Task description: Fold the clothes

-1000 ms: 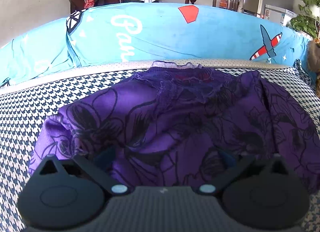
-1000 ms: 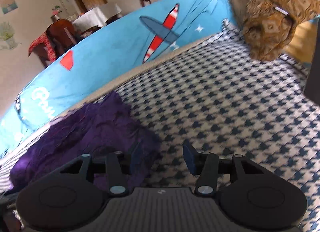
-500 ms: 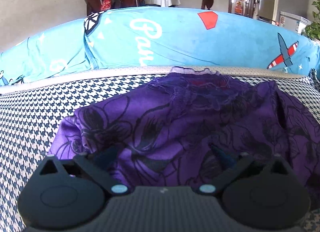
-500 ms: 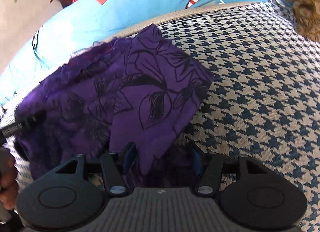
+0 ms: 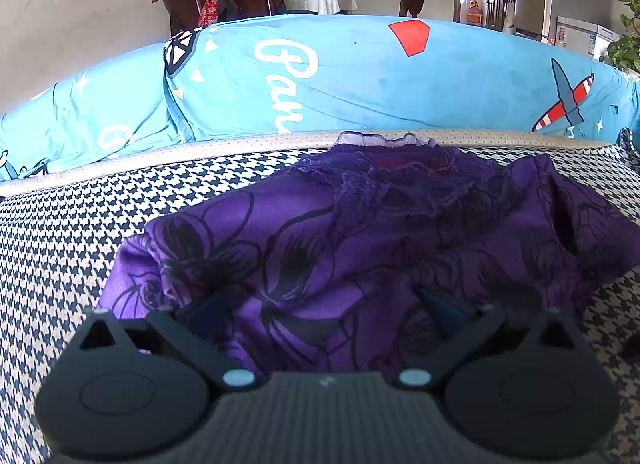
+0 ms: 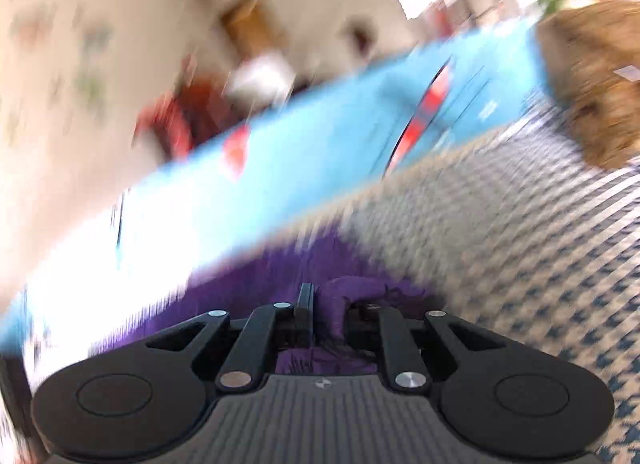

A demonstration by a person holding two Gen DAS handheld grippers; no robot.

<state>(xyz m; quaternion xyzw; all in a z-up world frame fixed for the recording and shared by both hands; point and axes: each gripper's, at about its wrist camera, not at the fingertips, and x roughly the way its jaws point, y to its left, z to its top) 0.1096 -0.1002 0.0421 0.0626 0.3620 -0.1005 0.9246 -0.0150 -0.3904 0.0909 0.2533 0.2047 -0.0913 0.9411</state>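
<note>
Purple satin garment with black floral line print and a lace-trimmed neckline lay bunched on the navy-and-white houndstooth sofa seat, its far edge up against the turquoise cartoon-print back cushion cover.

My left gripper sat low over the near hem, jaws spread wide, cloth lying between and under the fingers, nothing pinched.

My right gripper had its jaws drawn together on a gathered wad of the purple fabric. That view was heavily smeared; I could make out little beyond the clamp itself, the seat pattern, and a brown patterned bundle at the far right end.

Judged step: carrying the right-hand side of the garment across to lay a fold, left side not yet taken up.

Next move, as I read it: close the left jaws on the near hem to anchor it, then lay the held portion flat and aligned. Satin likely to slip and wrinkle; needs a slow, taut placement.
</note>
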